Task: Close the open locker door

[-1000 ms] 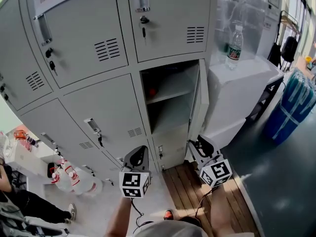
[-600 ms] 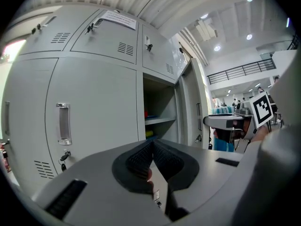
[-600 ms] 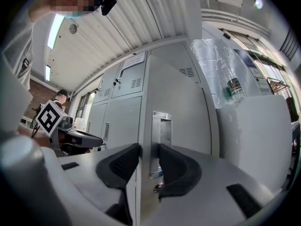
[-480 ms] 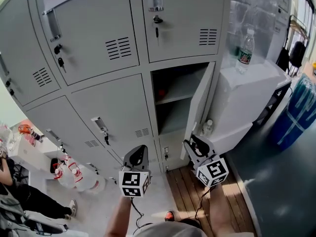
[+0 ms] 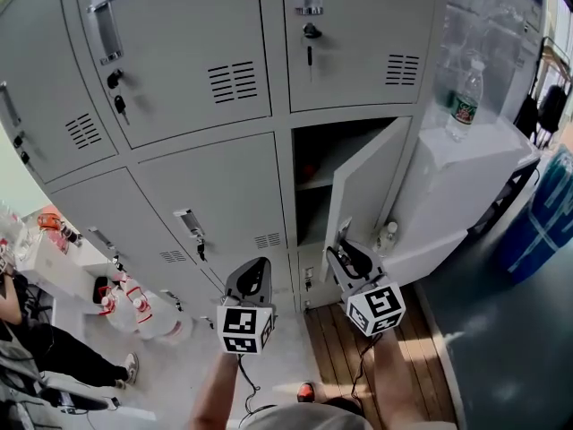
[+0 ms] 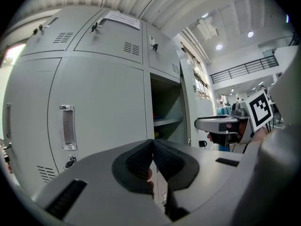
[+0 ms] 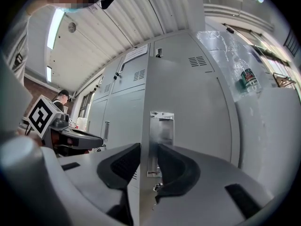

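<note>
We pinch the half-open pale grey metal locker door (image 5: pixel 363 186) by its upright free edge in the nearer right gripper (image 7: pixel 148 161), jaws just closing, the opening lying to its left, while the left gripper (image 6: pixel 153 150) hangs clamped together, empty.

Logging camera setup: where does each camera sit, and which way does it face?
Head view: on the head, looking down at the lockers; forearms, left gripper, right gripper show.
Left gripper view: on that gripper, facing the lockers; its shut jaws show.
Right gripper view: on that gripper, facing the door; its jaws, just closing, grip its edge.
Shared: the door, in all three.
</note>
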